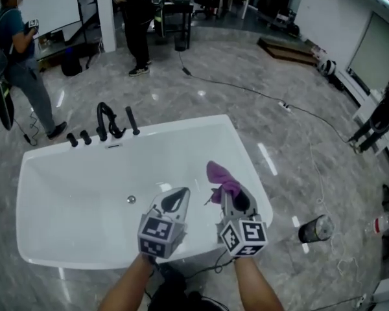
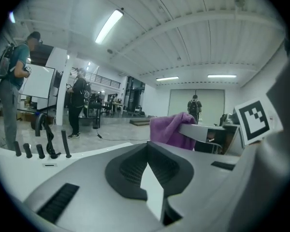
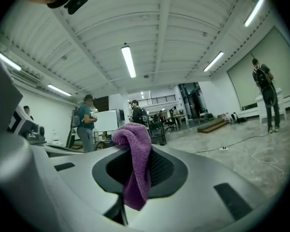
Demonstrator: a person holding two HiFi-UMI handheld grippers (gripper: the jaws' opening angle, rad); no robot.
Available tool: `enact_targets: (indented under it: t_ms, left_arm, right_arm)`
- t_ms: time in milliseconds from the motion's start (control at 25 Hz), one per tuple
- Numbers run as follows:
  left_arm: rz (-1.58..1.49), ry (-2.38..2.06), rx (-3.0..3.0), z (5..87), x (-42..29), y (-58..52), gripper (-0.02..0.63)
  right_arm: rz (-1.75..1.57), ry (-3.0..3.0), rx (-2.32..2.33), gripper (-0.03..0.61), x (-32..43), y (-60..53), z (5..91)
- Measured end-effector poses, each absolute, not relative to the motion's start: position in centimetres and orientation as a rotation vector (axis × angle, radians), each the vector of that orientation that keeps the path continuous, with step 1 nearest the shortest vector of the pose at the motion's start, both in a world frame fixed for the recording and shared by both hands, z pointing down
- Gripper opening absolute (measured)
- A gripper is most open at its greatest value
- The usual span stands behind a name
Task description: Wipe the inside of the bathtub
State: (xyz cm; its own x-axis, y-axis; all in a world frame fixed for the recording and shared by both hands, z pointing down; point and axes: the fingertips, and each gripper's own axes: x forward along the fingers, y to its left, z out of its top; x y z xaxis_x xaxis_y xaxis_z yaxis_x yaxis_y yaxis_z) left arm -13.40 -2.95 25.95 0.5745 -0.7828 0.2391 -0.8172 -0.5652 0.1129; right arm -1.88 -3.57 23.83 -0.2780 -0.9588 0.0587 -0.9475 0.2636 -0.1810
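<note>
A white bathtub [image 1: 58, 173] fills the middle of the head view, with a black faucet [image 1: 106, 122] and black knobs on its far rim and a round drain [image 1: 131, 199] in its floor. Both grippers are held above the near rim. My right gripper [image 1: 231, 196] is shut on a purple cloth [image 1: 222, 177], which drapes out of the jaws [image 3: 135, 170]. My left gripper [image 1: 176, 199] is shut with nothing in it; the cloth [image 2: 170, 128] shows to its right.
The grey marble floor [image 1: 246, 109] surrounds the tub. A black cable [image 1: 246, 88] runs across it. A dark cylindrical container [image 1: 314, 229] stands to the right of the tub. People stand at the far left [image 1: 23, 57] and at the back [image 1: 137, 24].
</note>
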Motion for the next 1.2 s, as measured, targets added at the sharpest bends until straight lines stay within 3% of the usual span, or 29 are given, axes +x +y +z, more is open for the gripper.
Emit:
enact_targets:
  t_ms: [680, 1200]
  left_arm:
    - [0.151, -1.477, 2.682, 14.0, -12.0, 12.7, 0.007]
    - [0.151, -1.509, 2.709, 12.1, -11.8, 17.1, 0.006]
  right_arm:
    - [0.004, 2.583, -1.629, 0.069, -2.4, 14.2, 11.4]
    - [0.022, 2.618, -1.555, 0.067, -2.3, 19.3, 9.9]
